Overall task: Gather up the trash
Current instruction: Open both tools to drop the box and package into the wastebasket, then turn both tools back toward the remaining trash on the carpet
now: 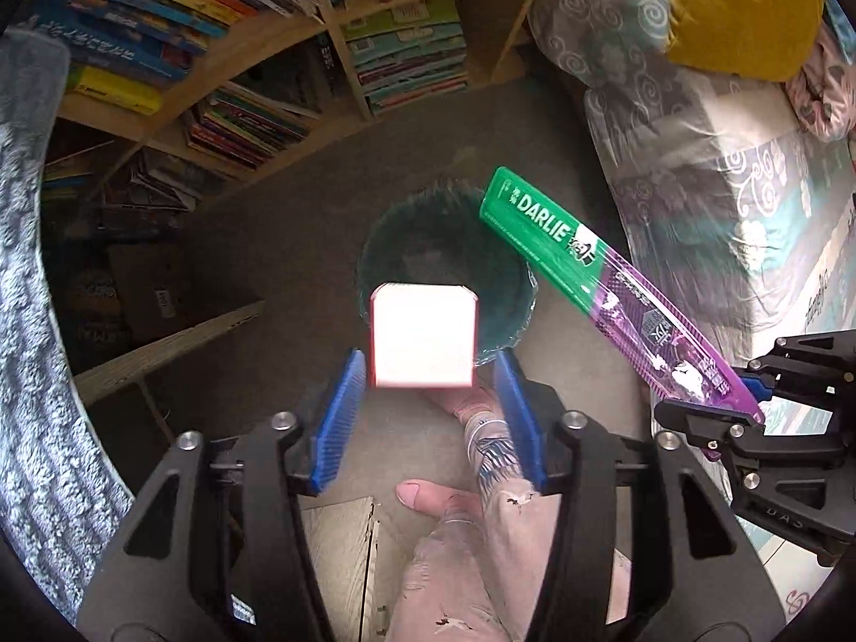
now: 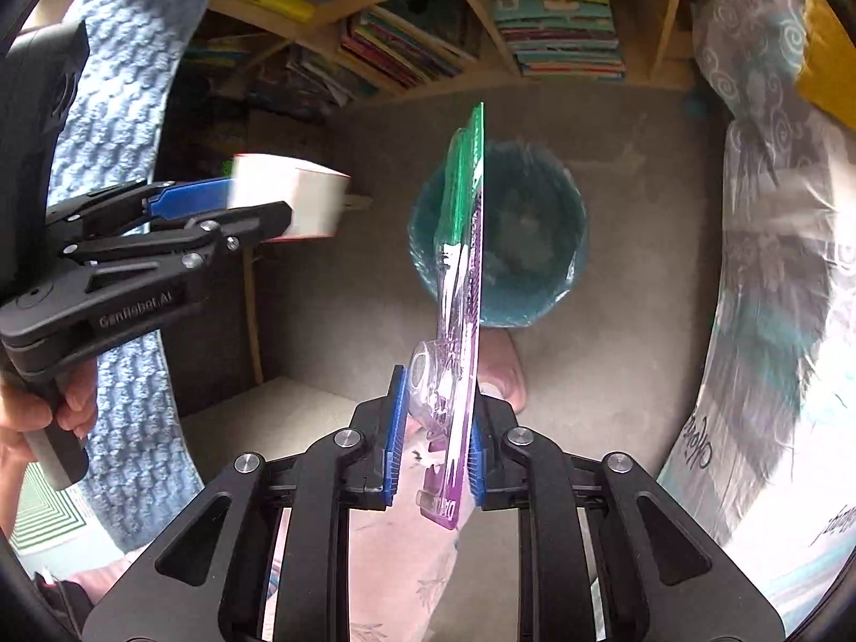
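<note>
While left tongs [image 1: 430, 374] grasp the box [image 1: 423, 336], right tongs [image 2: 434, 441] clench the toothbrush pack [image 2: 463, 267] pointing binward [image 2: 535, 267].

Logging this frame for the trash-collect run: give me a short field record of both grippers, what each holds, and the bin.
left gripper: jaws around a white box with red edges; contact unclear, box glare-washed
right gripper: shut on a green and purple Darlie toothbrush blister pack, held at its purple end
bin: round teal trash bin with a plastic liner on the grey floor, below both items
bin contents: cannot tell
surroundings: wooden bookshelf behind the bin, patterned bedding to the right
</note>
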The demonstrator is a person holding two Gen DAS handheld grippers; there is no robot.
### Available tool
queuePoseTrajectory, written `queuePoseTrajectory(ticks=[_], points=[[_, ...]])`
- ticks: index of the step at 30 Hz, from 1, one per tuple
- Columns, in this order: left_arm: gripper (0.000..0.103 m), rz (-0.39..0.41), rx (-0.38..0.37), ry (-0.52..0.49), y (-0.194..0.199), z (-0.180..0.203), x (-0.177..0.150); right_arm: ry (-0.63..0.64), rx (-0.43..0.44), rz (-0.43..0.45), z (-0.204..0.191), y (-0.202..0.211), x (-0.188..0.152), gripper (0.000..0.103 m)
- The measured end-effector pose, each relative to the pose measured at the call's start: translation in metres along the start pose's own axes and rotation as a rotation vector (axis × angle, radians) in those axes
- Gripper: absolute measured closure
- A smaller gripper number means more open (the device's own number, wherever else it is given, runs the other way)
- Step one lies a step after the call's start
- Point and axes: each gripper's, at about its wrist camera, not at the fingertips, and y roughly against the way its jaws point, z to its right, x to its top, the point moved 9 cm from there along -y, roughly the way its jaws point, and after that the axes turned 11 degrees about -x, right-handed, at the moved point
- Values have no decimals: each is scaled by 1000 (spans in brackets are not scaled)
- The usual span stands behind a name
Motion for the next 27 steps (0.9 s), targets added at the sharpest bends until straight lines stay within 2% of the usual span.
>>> queuePoseTrajectory(ticks=[1,2,3,4,11,19,24,27], points=[[33,1,14,-3,-3,0,2,2,0,2,1,-2,2,75],[28,4,25,-5,-3,1,2,-1,-3,7,2,-2,4,69],[28,1,33,-9,-5,1,2,-9,-3,11,3,-2,6,58],[28,-6,30,-13,-6,2,2,-14,2,12,4,-2,8,54],[26,-14,27,-28,-3,-1,-1,-44,3,36,13,9,16,54],[26,16,27,2,14,-10,-7,-72,-2,68,17,25,21,54],[26,60,22,26,41,-12,-15,-52,10,116,4,49,26,51],[26,125,29,40,75,-16,-24,3,25,167,-17,72,33,48]])
